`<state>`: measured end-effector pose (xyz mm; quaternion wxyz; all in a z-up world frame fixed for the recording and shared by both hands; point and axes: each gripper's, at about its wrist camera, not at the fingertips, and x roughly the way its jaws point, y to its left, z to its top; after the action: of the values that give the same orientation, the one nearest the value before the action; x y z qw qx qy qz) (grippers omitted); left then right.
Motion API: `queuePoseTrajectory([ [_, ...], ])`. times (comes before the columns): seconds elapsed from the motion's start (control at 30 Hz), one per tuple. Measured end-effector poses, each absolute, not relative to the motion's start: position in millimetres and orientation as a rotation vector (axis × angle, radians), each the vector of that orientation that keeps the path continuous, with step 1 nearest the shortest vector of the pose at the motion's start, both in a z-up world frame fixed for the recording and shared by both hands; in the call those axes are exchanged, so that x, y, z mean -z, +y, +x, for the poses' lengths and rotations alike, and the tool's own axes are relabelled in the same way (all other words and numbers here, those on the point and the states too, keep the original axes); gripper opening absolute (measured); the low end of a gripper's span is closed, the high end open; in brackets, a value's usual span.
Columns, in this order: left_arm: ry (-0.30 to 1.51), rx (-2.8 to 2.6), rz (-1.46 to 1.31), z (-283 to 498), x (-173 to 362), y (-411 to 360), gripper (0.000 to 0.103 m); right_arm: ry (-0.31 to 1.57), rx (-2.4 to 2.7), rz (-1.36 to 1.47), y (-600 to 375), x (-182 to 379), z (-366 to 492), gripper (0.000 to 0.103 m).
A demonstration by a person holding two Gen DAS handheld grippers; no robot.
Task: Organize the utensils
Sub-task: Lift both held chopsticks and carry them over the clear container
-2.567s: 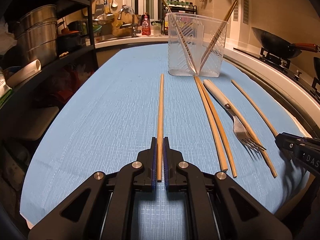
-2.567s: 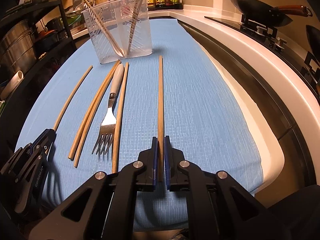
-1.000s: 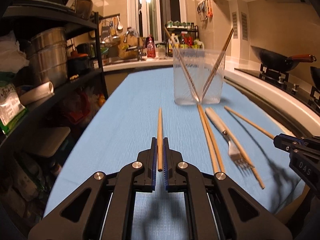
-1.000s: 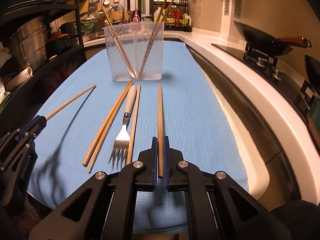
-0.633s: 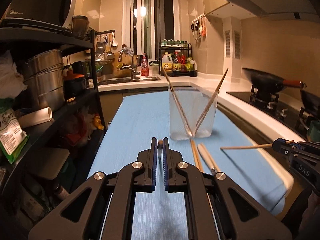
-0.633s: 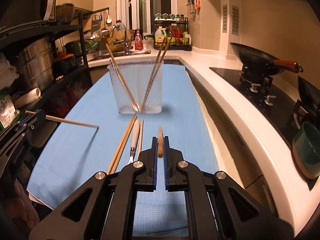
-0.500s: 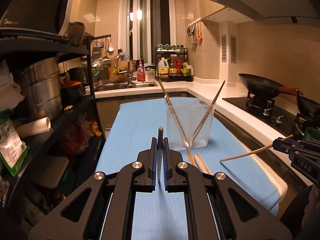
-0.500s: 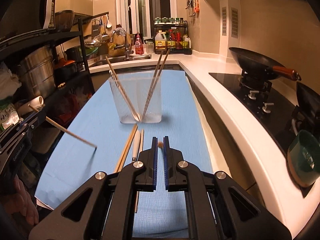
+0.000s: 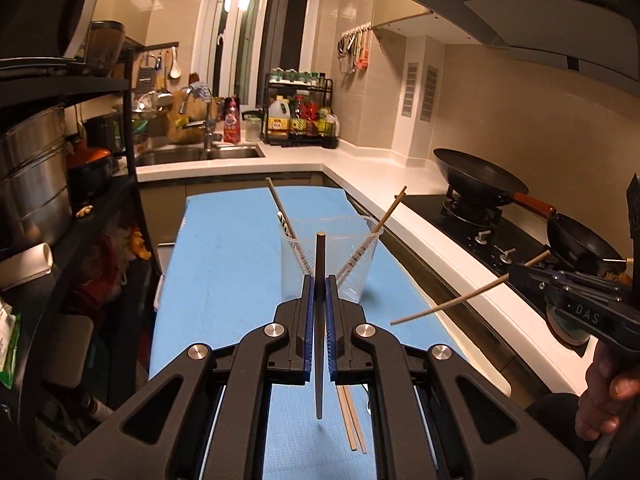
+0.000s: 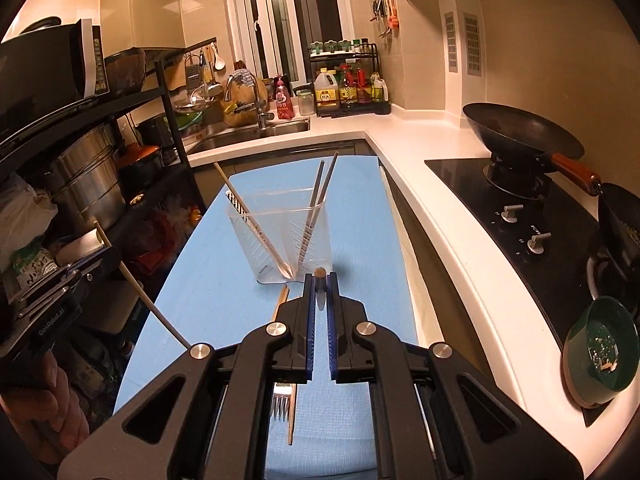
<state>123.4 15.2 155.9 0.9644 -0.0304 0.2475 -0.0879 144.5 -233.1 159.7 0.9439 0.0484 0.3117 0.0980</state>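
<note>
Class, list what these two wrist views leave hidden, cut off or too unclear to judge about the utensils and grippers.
- Left wrist view: the fork is almost wholly hidden behind the left gripper; the two chopsticks on the mat show only their near ends.
- Right wrist view: the fork shows only its tines; the right gripper covers its handle.
- Right wrist view: the held chopstick is foreshortened, so its length is unreadable.
- Bottle labels on the rack are too small.
</note>
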Motion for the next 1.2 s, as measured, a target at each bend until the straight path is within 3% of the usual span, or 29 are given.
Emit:
queuePoseTrajectory([
  [0.57, 0.577, 0.207, -0.088, 143, -163, 32, 0.005, 0.699, -0.276, -0.041, -197, -190, 170, 0.006],
  [0.9, 0.551, 0.227, -0.102, 163, -181, 36, 0.005, 0.632, -0.281, -0.047, -193, -222, 194, 0.005],
  [1.2, 0.45, 0.229, -0.094, 211, -233, 38, 0.005, 0.484, -0.298, -0.024, -193, -270, 234, 0.005],
])
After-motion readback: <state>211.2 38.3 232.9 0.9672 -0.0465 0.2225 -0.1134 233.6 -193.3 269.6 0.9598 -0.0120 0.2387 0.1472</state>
